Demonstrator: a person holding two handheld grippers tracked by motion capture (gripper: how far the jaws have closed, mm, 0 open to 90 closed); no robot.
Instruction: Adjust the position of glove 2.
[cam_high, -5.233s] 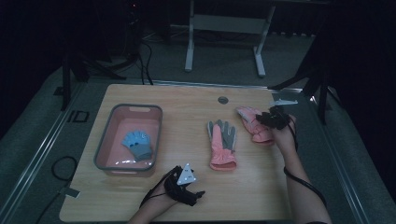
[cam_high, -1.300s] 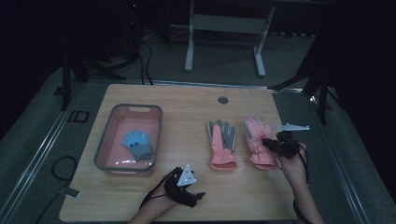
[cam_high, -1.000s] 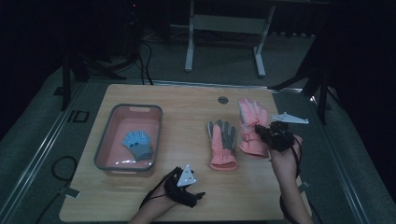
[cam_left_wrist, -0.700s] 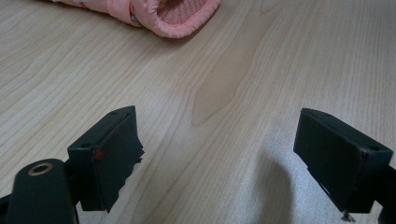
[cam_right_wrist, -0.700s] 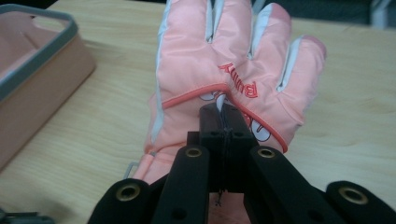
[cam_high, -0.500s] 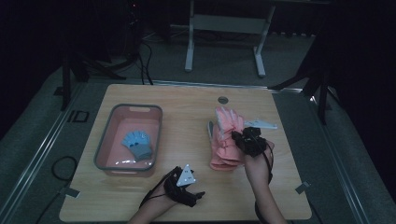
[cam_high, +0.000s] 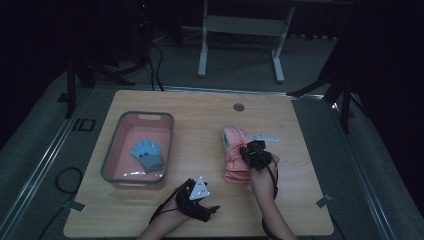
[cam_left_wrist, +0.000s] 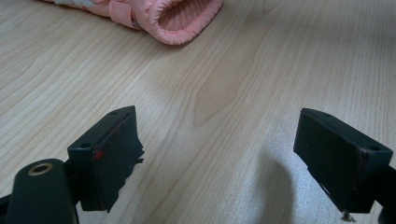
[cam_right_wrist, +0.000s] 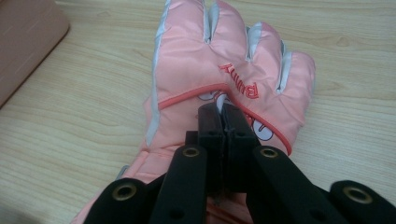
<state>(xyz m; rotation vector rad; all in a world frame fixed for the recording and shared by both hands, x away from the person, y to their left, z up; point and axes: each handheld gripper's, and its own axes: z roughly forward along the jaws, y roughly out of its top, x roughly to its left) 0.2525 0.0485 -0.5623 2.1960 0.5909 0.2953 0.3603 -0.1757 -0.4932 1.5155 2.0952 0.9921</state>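
Note:
A pink glove (cam_high: 234, 142) (cam_right_wrist: 224, 60) with grey finger seams and red lettering lies palm-down over a second pink glove, whose cuff (cam_high: 236, 175) (cam_left_wrist: 187, 14) pokes out toward the front. My right gripper (cam_high: 248, 148) (cam_right_wrist: 222, 109) is shut on the top glove, its jaws pinching the fabric on the back of the hand. Near the table's front edge my left gripper (cam_high: 211, 209) (cam_left_wrist: 217, 149) rests open on the wood with nothing between its jaws. A blue glove (cam_high: 147, 155) lies in the pink basin (cam_high: 111, 150).
The basin stands on the left half of the wooden table (cam_high: 300, 165); its corner (cam_right_wrist: 23, 37) shows in the right gripper view. A round cable hole (cam_high: 238, 107) sits near the far edge. Bare wood lies between the basin and the gloves.
My right gripper has carried the pink glove leftward from the table's right side and down onto the second glove. The left gripper has not moved.

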